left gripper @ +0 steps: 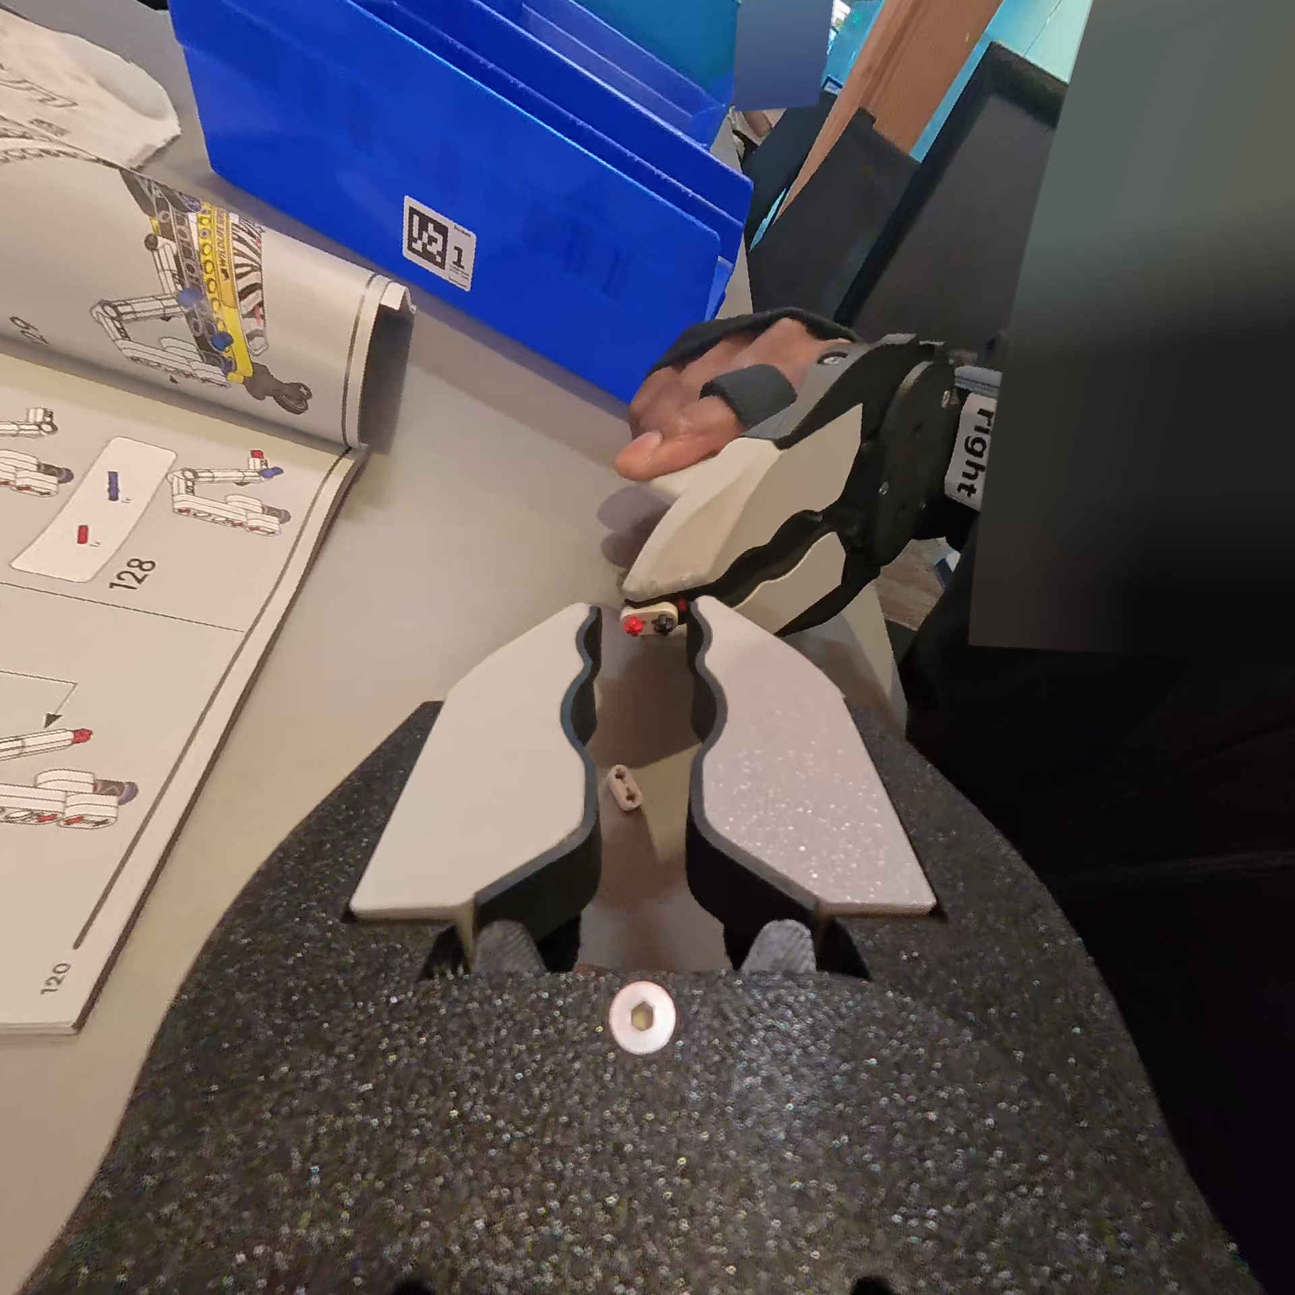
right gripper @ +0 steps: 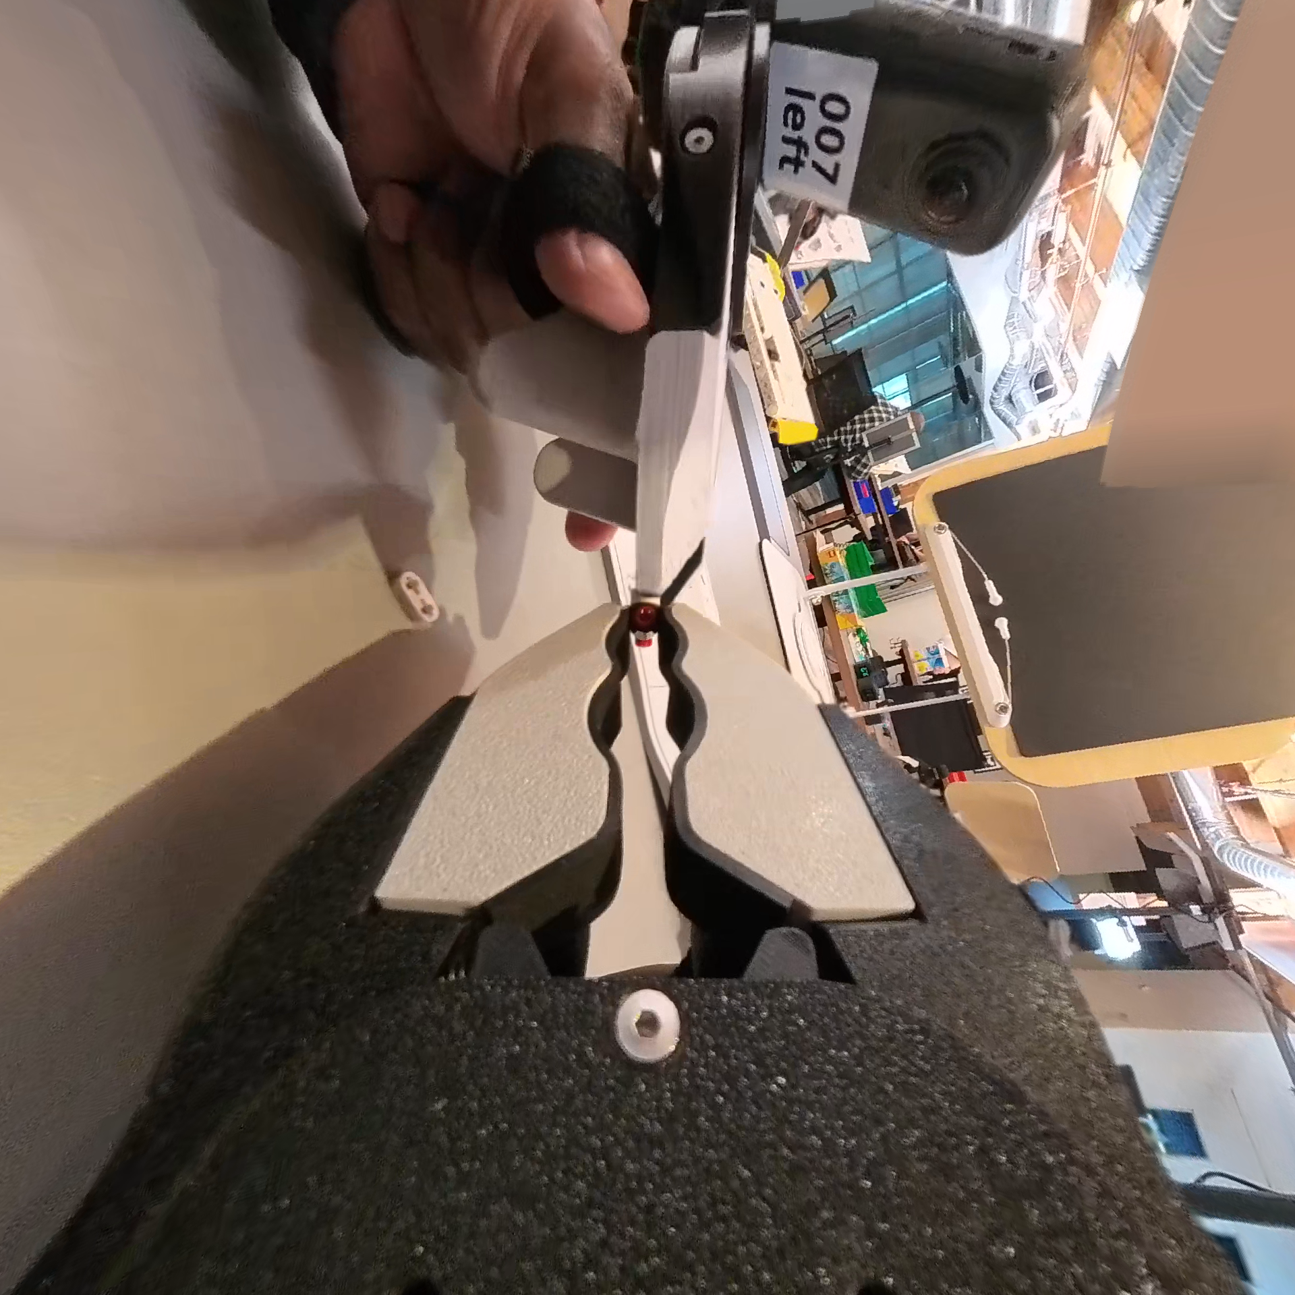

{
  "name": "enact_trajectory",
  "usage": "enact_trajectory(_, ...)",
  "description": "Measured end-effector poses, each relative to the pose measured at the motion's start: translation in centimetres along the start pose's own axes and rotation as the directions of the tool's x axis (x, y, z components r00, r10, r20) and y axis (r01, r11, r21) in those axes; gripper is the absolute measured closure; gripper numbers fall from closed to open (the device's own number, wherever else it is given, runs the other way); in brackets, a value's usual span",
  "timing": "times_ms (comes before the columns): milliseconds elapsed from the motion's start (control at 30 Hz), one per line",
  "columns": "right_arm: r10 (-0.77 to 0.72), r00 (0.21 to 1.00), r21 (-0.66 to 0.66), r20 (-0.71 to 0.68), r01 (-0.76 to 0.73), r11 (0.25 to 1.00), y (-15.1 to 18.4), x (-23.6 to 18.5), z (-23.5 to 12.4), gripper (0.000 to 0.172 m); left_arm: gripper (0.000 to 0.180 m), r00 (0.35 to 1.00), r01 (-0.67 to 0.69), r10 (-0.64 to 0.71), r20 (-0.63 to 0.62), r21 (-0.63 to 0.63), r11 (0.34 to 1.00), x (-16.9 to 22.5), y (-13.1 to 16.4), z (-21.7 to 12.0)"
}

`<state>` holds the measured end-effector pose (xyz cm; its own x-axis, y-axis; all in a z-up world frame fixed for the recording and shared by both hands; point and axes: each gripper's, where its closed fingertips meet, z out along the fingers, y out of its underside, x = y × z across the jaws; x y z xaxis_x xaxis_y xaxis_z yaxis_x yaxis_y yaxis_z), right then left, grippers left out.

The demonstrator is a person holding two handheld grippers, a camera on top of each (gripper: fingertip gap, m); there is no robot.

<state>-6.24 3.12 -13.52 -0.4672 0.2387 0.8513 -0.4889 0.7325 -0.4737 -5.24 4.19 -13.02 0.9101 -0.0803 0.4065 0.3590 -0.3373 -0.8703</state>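
Small white plastic piece (left gripper: 652, 621) with red pin: light, stiff, slippery; best pinched on flat faces. Clamped in right tool (right gripper: 643, 620), above surface (left gripper: 448, 560). Left tool (left gripper: 645, 617) parted around it, right pad touching. Spare link (left gripper: 626, 786) below.

booklet (left gripper: 105, 560) cropped, bin (left gripper: 455, 175) cut off

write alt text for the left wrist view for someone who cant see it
The right claw grips a small white building-toy piece with a red pin, holding it between the open tips of the left claw above a grey table. A loose white piece lies below; an instruction booklet and blue bins sit behind to the left.
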Motion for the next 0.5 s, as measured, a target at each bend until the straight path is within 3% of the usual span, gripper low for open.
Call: enact_trajectory(500,-0.022,0.999,0.029,-0.043,0.023,0.999,-0.49,0.65,-0.23,0.164,0.164,0.997,0.029,-0.027,-0.067,0.024,0.999,0.78,-0.2,0.03)
